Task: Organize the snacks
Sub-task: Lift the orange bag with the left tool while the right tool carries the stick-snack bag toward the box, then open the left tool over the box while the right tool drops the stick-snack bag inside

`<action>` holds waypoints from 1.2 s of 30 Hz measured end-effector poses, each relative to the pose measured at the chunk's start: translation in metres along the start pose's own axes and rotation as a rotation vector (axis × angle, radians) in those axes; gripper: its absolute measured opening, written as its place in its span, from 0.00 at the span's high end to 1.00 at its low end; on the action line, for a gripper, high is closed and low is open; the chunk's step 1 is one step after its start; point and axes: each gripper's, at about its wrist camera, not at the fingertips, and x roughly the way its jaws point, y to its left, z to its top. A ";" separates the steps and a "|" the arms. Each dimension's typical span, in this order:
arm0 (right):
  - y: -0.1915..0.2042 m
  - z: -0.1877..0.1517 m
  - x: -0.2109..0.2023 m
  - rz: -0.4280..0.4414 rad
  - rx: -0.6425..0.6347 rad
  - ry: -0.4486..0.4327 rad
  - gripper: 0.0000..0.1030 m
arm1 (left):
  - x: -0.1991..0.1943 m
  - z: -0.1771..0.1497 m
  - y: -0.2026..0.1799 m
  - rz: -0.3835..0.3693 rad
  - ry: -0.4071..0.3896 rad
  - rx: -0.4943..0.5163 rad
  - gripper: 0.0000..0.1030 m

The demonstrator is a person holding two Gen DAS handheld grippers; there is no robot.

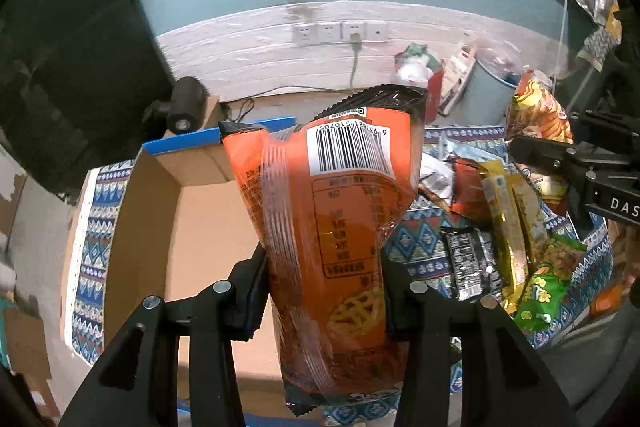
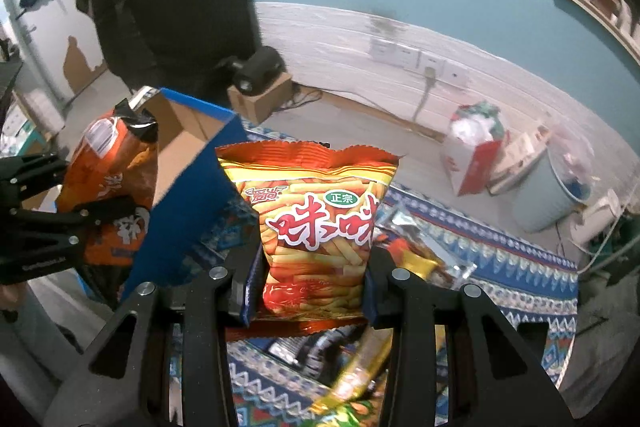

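Observation:
My left gripper (image 1: 324, 291) is shut on an orange snack bag (image 1: 340, 211), barcode side toward the camera, held above the open cardboard box (image 1: 200, 227). The same bag (image 2: 112, 187) and the left gripper (image 2: 86, 205) show at the left of the right wrist view. My right gripper (image 2: 308, 283) is shut on a red and yellow chip bag (image 2: 316, 211), held upright above the snack pile; that bag (image 1: 536, 115) and the right gripper (image 1: 540, 147) show at the right of the left wrist view. Loose snacks (image 1: 504, 227) lie on the patterned cloth (image 1: 416, 247).
The box has a blue-edged flap (image 2: 192, 203) standing between the two grippers. A black camera (image 1: 184, 107) sits on a small carton behind the box. A grey bin (image 2: 548, 187) and a red and white bag (image 2: 476, 151) stand on the floor by the wall with its sockets (image 1: 340, 33).

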 end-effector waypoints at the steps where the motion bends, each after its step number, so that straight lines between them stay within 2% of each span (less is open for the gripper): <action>1: 0.005 0.004 0.003 0.008 -0.008 0.000 0.63 | 0.001 -0.001 0.004 0.003 0.002 -0.007 0.56; 23: 0.115 0.049 0.055 0.162 -0.133 0.036 0.63 | 0.016 -0.032 0.096 0.068 0.061 -0.177 0.56; 31: 0.148 0.057 0.082 0.202 -0.160 0.084 0.63 | 0.037 -0.044 0.121 0.114 0.123 -0.218 0.55; 34: 0.158 0.058 0.091 0.217 -0.167 0.103 0.63 | 0.039 -0.045 0.123 0.142 0.140 -0.218 0.53; 36: 0.165 0.057 0.096 0.225 -0.171 0.116 0.63 | 0.038 -0.046 0.126 0.155 0.141 -0.224 0.47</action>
